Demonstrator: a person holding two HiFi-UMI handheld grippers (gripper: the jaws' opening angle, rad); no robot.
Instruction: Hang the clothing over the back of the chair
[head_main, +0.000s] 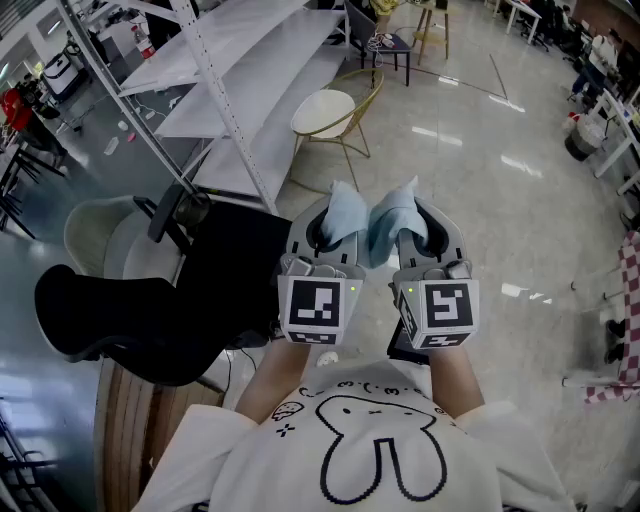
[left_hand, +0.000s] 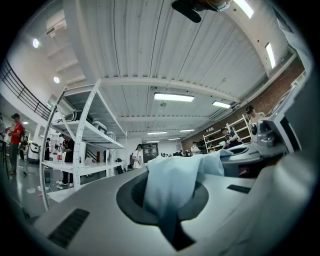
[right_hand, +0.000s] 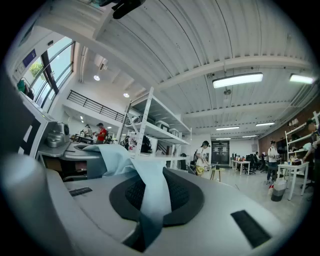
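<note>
Left gripper (head_main: 328, 222) and right gripper (head_main: 412, 222) both clamped on blue clothing (head_main: 372, 228), bunched between them at centre; best to hold both pinches, spread it wide, then drape over black chair (head_main: 130, 310) at 9 o'clock.

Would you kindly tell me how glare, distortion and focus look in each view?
Head view: bright glare streaks the glossy floor. Left gripper view: strong fisheye, black corners, near foreground soft where the light blue cloth is pinched. Right gripper view: same fisheye; the ceiling lamp blows out.
</note>
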